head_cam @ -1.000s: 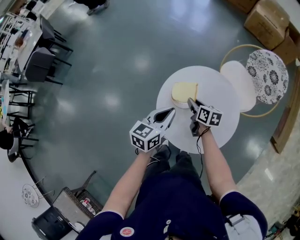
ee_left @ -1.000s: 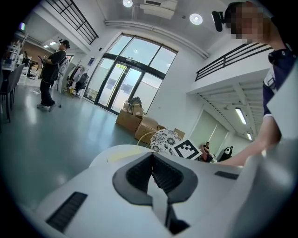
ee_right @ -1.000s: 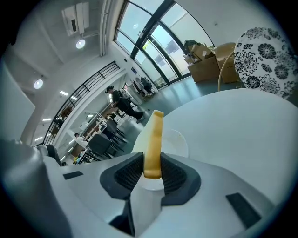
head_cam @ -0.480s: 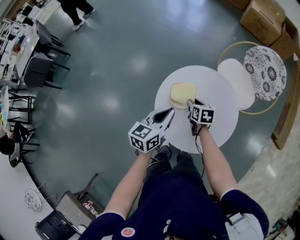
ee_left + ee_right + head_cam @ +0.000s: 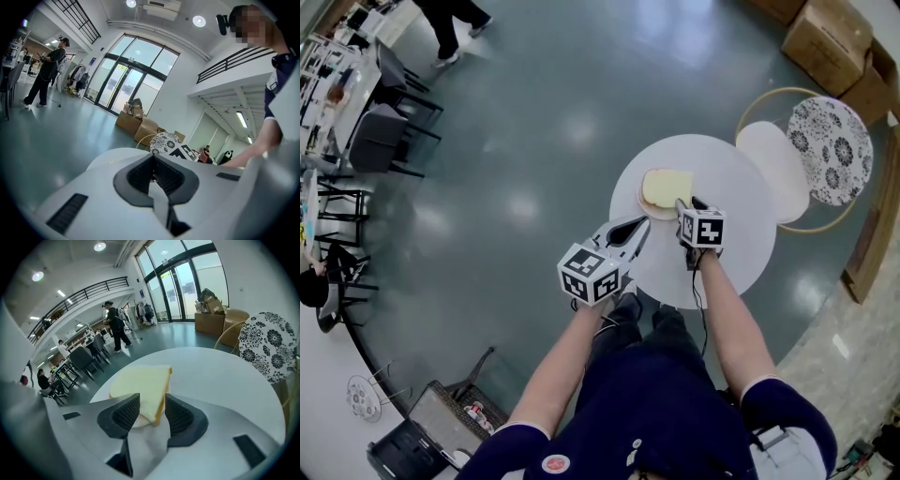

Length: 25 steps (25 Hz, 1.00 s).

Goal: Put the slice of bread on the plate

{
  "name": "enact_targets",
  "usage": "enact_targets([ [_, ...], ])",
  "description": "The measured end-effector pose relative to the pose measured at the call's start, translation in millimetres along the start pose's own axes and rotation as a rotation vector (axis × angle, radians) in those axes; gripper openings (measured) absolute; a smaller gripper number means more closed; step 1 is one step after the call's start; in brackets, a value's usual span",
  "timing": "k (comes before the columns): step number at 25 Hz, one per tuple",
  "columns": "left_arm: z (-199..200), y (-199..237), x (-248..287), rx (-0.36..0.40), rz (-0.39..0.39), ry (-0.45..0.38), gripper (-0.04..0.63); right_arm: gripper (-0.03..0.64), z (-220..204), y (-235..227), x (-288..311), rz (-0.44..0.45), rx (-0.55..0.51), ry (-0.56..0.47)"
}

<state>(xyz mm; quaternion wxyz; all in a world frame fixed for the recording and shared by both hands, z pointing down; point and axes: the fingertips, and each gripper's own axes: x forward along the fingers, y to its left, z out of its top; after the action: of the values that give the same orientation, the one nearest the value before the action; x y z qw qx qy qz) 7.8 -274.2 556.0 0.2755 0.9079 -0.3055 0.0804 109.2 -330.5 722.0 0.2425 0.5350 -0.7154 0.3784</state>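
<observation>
Right gripper view gives us the slice of bread (image 5: pixel 140 385) lying flat on the plate (image 5: pixel 137 420) near the worktop's (image 5: pixel 225 380) edge. Its near corner sits between the right gripper's (image 5: pixel 152 403) opening jaws, pads clear of it; we judge this the release. Our left gripper (image 5: pixel 153 161) hangs aside, jaws together on nothing, likely just kept out of the way

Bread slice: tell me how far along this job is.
Done: the bread slice lies on the plate on the white table. In hand: the right gripper has its jaws opening, the slice's near corner between them but not pinched. Left: draw that gripper back clear of the slice. The left gripper is shut and empty.
</observation>
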Motion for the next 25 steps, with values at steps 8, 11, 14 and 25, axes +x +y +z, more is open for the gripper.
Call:
enact_targets([
  [8,10,-3,-3,0.041,-0.018,0.006,0.006,0.146,34,11,-42,0.104,0.048,-0.129],
  [11,16,-11,-2,0.053,-0.039,0.004,0.006,0.144,50,24,-71,0.195,0.046,-0.202],
  [14,21,-21,2,0.064,-0.062,0.002,0.006,0.094,64,32,-100,0.249,0.029,-0.265],
  [25,44,-66,-3,0.121,-0.118,-0.019,0.006,0.006,102,59,-197,0.327,-0.037,-0.465],
])
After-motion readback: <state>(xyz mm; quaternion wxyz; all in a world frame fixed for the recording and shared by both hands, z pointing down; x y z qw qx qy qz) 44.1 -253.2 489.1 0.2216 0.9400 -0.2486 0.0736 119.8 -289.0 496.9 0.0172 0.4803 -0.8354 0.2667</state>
